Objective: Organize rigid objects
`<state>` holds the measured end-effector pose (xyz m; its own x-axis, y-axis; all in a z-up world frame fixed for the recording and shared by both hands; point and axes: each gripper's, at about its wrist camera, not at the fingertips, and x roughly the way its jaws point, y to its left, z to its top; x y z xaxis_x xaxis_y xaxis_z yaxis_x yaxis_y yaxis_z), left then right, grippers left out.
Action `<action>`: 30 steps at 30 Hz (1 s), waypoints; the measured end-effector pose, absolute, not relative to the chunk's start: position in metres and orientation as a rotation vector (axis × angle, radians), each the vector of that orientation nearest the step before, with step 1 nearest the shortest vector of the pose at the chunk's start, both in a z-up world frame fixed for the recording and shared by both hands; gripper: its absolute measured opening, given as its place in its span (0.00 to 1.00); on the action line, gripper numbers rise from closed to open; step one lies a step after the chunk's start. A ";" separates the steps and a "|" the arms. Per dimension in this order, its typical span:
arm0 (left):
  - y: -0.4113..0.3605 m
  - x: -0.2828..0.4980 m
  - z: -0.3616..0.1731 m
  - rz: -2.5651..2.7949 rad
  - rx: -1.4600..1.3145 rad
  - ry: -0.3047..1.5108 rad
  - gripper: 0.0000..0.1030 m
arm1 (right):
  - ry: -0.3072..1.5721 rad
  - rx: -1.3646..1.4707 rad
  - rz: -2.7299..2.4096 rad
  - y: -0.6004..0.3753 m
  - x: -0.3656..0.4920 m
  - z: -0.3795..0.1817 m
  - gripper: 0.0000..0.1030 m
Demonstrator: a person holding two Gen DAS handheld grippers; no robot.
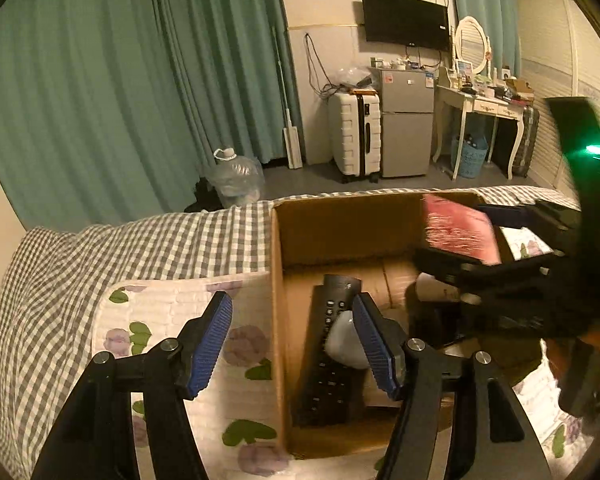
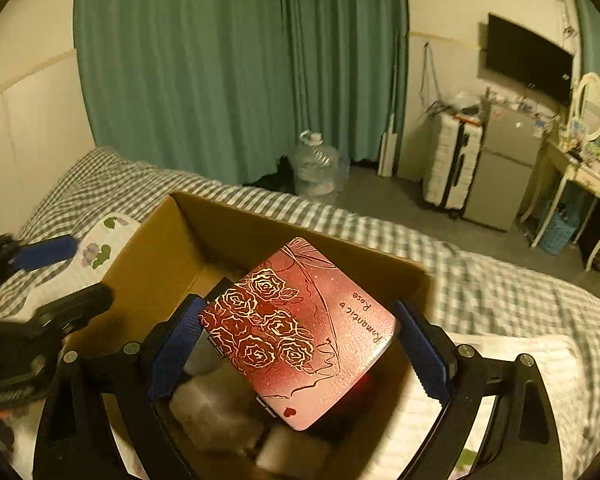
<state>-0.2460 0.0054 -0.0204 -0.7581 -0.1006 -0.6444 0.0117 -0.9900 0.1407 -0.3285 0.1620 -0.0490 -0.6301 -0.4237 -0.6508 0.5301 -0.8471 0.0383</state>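
Note:
An open cardboard box [image 1: 340, 224] stands on the bed. On its floor lies a black remote control [image 1: 324, 364] with a pale rounded object [image 1: 342, 340] resting on it. My left gripper [image 1: 292, 348] is open and straddles the box's left wall, one blue pad over the quilt and the other inside, beside the pale object, gripping nothing. My right gripper [image 2: 298, 350] is shut on a red tin [image 2: 296, 332] printed with gold roses, held tilted over the box [image 2: 160, 248]. From the left wrist view the tin [image 1: 460, 232] hangs over the box's right side.
The bed has a grey checked sheet [image 1: 100, 252] and a floral quilt [image 1: 164, 312]. Whitish items [image 2: 220, 412] lie in the box under the tin. On the floor beyond are a water jug [image 1: 236, 176], a white suitcase [image 1: 354, 136], a small fridge [image 1: 406, 120] and a dressing table [image 1: 480, 108].

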 end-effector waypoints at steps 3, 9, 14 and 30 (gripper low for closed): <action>-0.002 -0.247 -0.023 -2.879 1.040 -0.172 0.64 | 0.289 0.938 -2.425 0.149 -0.340 -0.055 0.92; -0.007 -0.231 -0.008 -2.881 0.938 -0.145 0.64 | 0.286 0.846 -2.541 0.159 -0.325 -0.035 0.98; 0.004 -0.200 0.024 -2.896 0.868 -0.133 0.68 | 0.281 0.784 -2.620 0.189 -0.287 0.006 1.00; 0.033 -0.087 0.121 -2.992 0.489 -0.153 0.75 | 0.185 0.527 -2.834 0.256 -0.117 0.123 1.00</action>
<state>-0.0867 0.0330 0.1207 -0.9427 -0.1201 -0.3113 0.0876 -0.9894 0.1161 -0.1166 0.2556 0.1229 -0.9027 -0.2222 -0.3684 0.2683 -0.9601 -0.0784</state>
